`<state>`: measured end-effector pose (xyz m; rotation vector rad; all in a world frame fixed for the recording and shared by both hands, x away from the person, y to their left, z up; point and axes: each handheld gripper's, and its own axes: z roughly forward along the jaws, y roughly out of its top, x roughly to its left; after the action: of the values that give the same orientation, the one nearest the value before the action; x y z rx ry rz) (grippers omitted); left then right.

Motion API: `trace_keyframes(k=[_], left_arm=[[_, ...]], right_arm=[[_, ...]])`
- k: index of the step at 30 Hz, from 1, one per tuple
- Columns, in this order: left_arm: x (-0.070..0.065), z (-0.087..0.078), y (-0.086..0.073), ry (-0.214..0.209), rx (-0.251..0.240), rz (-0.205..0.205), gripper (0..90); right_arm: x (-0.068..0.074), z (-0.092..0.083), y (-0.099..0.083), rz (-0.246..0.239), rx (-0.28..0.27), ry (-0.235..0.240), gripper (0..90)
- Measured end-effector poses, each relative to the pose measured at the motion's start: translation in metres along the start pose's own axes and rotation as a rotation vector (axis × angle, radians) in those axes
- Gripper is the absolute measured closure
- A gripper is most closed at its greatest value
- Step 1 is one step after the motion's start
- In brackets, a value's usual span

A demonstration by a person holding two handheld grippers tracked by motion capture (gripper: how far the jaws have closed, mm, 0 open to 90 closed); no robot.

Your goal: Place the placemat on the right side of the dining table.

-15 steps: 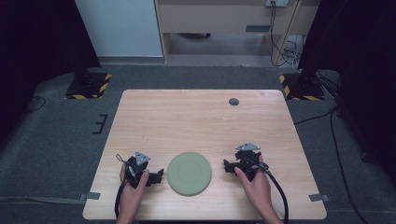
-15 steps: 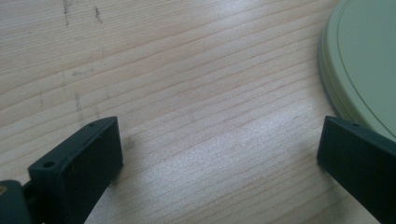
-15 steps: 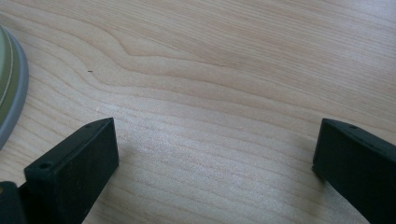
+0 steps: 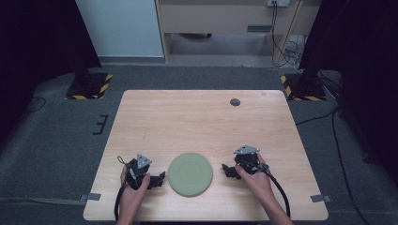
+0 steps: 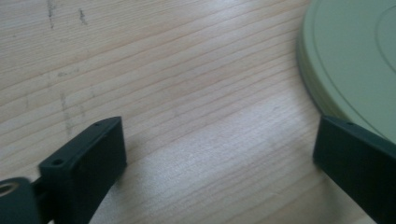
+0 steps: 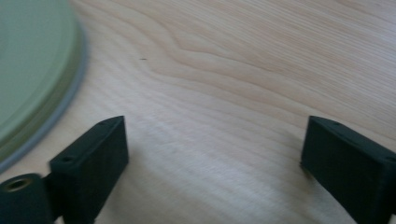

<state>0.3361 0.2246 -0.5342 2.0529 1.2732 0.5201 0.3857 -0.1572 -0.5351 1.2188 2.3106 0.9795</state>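
Wooden table (image 4: 202, 122): green plate (image 4: 190, 174) lies flat between both grippers. Left gripper (image 4: 158, 178) sits nearer its rim than right gripper (image 4: 227, 169); both jaws spread, empty.

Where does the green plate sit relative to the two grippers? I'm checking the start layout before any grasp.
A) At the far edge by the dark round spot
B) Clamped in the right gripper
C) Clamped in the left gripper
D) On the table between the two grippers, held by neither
D: the green plate lies flat on the table between the left gripper and the right gripper, both with jaws wide apart over bare wood.
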Motion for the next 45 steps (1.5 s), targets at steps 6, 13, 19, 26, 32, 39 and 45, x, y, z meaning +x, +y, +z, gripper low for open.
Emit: trace_keyframes(k=[6, 13, 19, 26, 32, 39, 45], left_arm=[[-0.007, -0.014, 0.004, -0.041, -0.043, 0.026, 2.6], [-0.007, -0.012, 0.003, -0.104, -0.027, 0.053, 3.1], [-0.009, -0.01, 0.002, -0.153, -0.015, 0.062, 3.0], [-0.013, -0.006, 0.001, -0.183, 0.008, 0.086, 3.2], [-0.013, -0.005, 0.001, -0.187, 0.006, 0.089, 2.1], [-0.017, -0.005, 0.003, -0.159, 0.008, 0.1, 1.3], [-0.021, -0.003, 0.007, -0.124, 0.008, 0.106, 1.6]], right_arm=[[0.02, -0.025, 0.003, -0.05, -0.073, 0.111, 7.6], [0.032, -0.028, -0.001, -0.082, -0.071, 0.166, 6.7], [0.049, -0.024, -0.004, -0.127, -0.052, 0.202, 6.5], [0.059, -0.02, -0.004, -0.146, -0.027, 0.205, 6.4], [0.066, -0.014, -0.002, -0.151, -0.007, 0.199, 6.3], [0.066, -0.013, 0.001, -0.16, 0.002, 0.181, 4.3], [0.064, -0.012, 0.002, -0.163, -0.004, 0.152, 4.4]])
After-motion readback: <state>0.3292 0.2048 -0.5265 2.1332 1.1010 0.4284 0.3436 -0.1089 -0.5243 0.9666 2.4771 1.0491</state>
